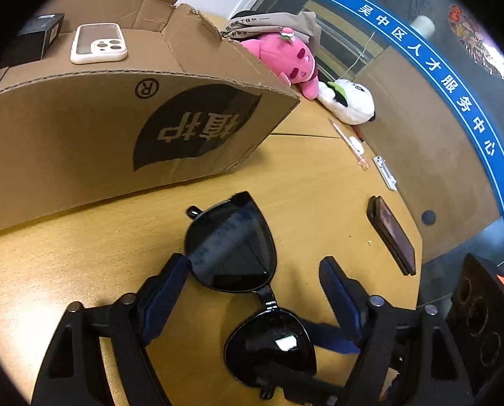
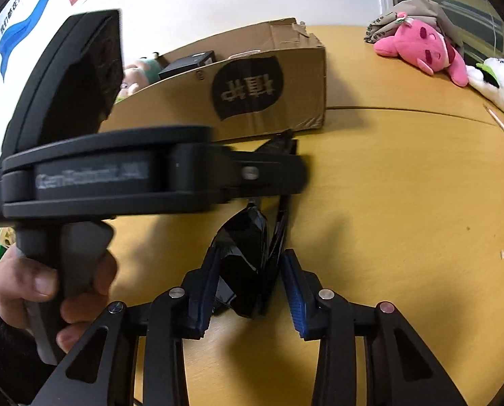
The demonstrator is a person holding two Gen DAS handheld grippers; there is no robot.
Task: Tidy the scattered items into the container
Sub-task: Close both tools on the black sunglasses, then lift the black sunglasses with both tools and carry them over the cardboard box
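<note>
Tabletop [image 1: 319,182], yellow wood, is seen carrying a cardboard box [image 1: 116,125] on its far left; a white phone [image 1: 99,43] and a small black box [image 1: 37,35] are already lodged in it. Plush toys [image 1: 285,57] are piled at the far right, and a dark phone [image 1: 392,235] lies to the right. Sunglasses [image 1: 233,247] rest near the middle, just before the box. They are straddled by the left gripper [image 1: 253,270], whose pads stand apart from the frame. In the right wrist view one end of the glasses sits between the right gripper [image 2: 248,272] pads; the left pad looks in contact, the right shows a gap, so a firm clamp is not judged. A lens could be scratched, or the frame twisted, should both grippers pull unevenly.
</note>
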